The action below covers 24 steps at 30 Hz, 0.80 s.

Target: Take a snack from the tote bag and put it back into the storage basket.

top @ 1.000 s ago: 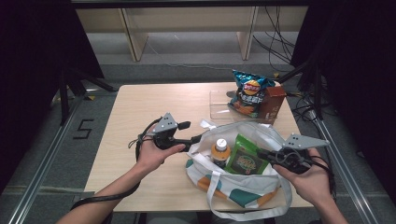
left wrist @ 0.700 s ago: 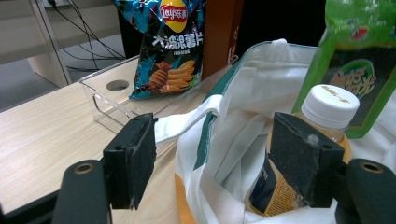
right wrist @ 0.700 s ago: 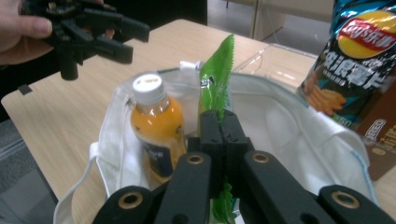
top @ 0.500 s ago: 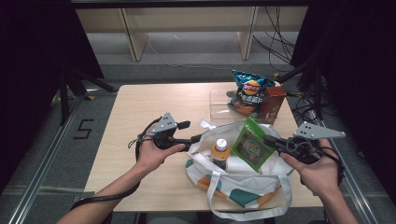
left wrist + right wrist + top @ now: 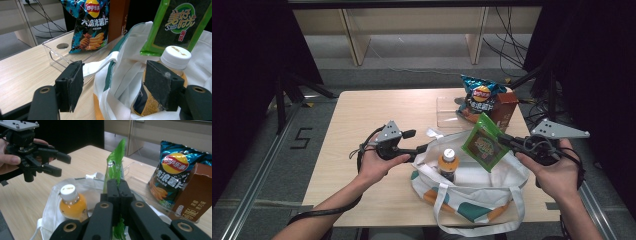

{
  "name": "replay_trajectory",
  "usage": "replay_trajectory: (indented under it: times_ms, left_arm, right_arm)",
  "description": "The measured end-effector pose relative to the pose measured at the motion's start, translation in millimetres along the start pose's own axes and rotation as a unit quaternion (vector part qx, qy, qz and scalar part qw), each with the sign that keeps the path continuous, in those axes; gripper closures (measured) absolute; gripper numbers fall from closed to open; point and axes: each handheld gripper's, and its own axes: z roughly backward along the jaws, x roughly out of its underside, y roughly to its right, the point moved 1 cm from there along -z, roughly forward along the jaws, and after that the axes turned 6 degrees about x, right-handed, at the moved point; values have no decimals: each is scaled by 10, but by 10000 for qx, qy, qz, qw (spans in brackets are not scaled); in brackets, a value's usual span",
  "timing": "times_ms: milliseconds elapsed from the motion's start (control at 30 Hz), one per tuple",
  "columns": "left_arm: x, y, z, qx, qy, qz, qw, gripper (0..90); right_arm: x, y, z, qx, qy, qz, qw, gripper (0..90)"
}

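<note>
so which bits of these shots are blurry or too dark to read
High view: surroundings of the table are black, tabletop evenly lit. Left gripper view: near jaws soft, chip bag sharp. Right gripper view: the green packet is edge-on, so its print is unreadable.

Both forearms are bare, without sleeves; each gripper, the left gripper [image 5: 421, 148] and the right gripper [image 5: 503, 140], is black with two flat-padded jaws, brass-ringed pivot holes, a grey three-cornered plate with small screws, and a black trailing cable.
</note>
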Motion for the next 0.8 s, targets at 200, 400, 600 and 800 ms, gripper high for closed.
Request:
replay_trajectory:
  times_ms: [200,400,600,800]
  left_arm:
    - [3,-1,-8,40,28,-4,10000,308]
    - [2,0,-9,37,32,-5,10000,308]
    - [4,4,-8,7,-10,-7,10000,308]
    - [3,4,-9,10,-11,-9,10000,308]
  right_arm:
    - [-69,49,-27,92,184,62,9998,900]
    - [-127,73,-46,78,163,24,9998,900]
    - [-194,116,-63,170,270,109,9994,900]
    - [-241,135,-87,210,337,61,9992,900]
